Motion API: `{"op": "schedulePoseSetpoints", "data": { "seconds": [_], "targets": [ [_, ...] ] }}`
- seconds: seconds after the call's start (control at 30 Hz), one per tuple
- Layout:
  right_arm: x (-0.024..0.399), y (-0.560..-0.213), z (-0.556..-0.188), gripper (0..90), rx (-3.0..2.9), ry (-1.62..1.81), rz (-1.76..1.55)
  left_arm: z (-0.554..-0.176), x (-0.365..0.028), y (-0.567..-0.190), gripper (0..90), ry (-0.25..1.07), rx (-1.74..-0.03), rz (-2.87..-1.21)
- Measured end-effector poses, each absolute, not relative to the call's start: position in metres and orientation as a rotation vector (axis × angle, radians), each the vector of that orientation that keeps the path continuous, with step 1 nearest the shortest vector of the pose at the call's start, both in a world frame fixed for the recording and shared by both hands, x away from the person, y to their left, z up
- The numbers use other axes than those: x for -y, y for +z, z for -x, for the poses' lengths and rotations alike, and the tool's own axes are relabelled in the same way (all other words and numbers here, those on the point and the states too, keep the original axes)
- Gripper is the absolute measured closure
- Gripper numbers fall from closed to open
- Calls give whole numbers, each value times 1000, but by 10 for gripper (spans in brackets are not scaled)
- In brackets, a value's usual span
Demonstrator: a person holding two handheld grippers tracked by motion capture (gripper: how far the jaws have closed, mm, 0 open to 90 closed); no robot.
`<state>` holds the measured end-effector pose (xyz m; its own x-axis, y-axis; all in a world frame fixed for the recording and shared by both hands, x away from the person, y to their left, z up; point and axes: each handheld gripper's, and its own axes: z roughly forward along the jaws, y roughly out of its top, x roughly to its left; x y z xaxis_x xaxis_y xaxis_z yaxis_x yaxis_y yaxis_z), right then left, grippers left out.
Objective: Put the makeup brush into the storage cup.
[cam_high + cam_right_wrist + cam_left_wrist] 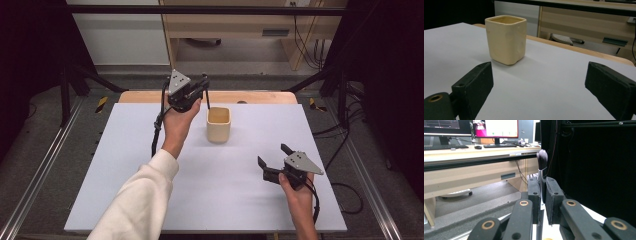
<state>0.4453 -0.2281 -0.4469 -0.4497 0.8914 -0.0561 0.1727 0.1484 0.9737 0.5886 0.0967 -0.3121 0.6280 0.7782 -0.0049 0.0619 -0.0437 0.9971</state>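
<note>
Black-bristled brush (542, 160) upright, bristles up, handle down.

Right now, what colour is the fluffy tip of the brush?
Dark, almost black with a purplish tint. The brush tip shows best in the left gripper view.

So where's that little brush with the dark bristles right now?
The brush is clamped upright in the left gripper, bristles up, at the far side of the table just left of the cream cup.

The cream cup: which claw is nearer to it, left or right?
Left. The left claw hangs just beside the cup, clamping a brush. The right claw stands apart, open.
</note>
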Motion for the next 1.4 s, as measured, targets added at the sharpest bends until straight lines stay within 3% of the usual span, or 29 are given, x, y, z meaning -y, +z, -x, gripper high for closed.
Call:
{"op": "schedulePoseSetpoints", "data": {
  "seconds": [1.4],
  "targets": [
    [234,-448,-444,78,-1730,1365,-1013,-586,-70,-348,840,640,-719,-1582]
  ]
}}
